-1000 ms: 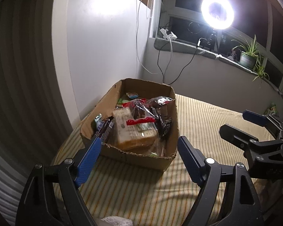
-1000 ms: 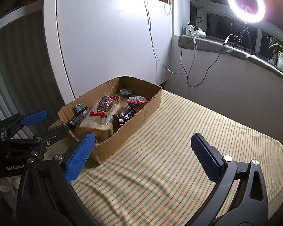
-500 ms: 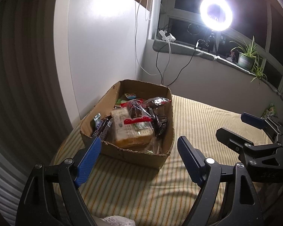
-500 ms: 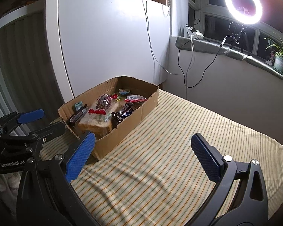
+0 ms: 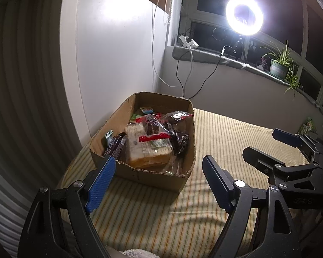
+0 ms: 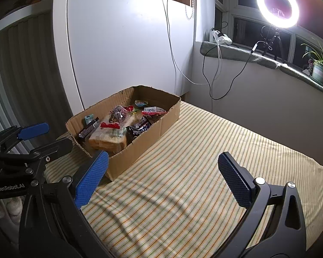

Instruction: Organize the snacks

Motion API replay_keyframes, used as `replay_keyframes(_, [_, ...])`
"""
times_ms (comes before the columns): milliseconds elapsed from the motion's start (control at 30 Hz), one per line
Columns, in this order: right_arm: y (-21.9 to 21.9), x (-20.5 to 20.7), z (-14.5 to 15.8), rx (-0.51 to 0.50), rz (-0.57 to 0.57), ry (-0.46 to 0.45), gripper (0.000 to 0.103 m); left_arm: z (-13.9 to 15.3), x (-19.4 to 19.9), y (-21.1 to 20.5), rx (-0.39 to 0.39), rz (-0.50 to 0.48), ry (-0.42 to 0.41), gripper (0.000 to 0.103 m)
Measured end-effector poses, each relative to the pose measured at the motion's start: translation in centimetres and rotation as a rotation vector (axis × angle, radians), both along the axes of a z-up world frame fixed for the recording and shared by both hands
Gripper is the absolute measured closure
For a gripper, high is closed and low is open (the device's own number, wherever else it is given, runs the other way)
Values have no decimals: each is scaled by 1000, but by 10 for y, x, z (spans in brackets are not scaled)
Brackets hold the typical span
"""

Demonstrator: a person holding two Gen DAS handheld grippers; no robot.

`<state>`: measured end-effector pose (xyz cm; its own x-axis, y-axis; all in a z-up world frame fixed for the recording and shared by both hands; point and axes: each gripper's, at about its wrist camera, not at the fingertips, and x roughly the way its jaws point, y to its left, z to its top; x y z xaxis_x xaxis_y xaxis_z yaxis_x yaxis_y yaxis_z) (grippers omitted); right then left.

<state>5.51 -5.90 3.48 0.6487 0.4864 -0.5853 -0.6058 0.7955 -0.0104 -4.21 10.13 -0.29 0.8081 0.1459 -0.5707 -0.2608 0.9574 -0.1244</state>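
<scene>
The open brown cardboard box (image 5: pixel 184 179) holding the snacks sits on the striped yellow bedsheet (image 5: pixel 226 142), tucked against the white cabinet panel (image 5: pixel 118 53), and from my left-hand view it lies at about eleven o'clock, just past the tip of my left finger. Inside it, a clear-wrapped loaf of sliced bread (image 5: pixel 147 150) with a red clip (image 5: pixel 154 138) on top fills the near middle; a dark Snickers bar (image 5: pixel 115 148) leans along the wall at its nine o'clock, a dark chocolate wrapper (image 5: pixel 182 142) lies at its three o'clock, and a crinkly clear packet with red trim (image 5: pixel 177 116) sits toward twelve. My left tongs (image 5: pixel 158 182) hang over the sheet just short of the box, blue pads wide apart, holding nothing. My right tongs (image 6: pixel 161 179) hover over bare sheet at the box's four o'clock, well apart from it, pads also spread and gripping nothing. Beyond the bed, at one o'clock, a glowing white ring light (image 6: pixel 277 5) stands on a small tripod on the grey windowsill (image 6: pixel 236 51), with a potted green spider plant (image 6: pixel 319 68) farther along at two o'clock and black and white cables (image 6: pixel 215 75) trailing down the wall.
</scene>
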Motion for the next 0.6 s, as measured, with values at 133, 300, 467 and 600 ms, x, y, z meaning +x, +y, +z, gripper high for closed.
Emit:
replay_keyframes(133, [-1, 1, -1, 1, -1, 3, 0, -1, 1, -1, -1, -3, 5, 20])
replay_keyframes(300, [-1, 1, -2, 1, -4, 6, 0, -2, 2, -3, -2, -7, 8, 20])
replay_keyframes(467, [1, 2, -5, -2, -4, 9, 0, -2, 2, -3, -4, -9, 8, 20])
replay_keyframes(600, [1, 1, -6, -4, -5, 10, 0, -2, 1, -3, -5, -9, 5, 20])
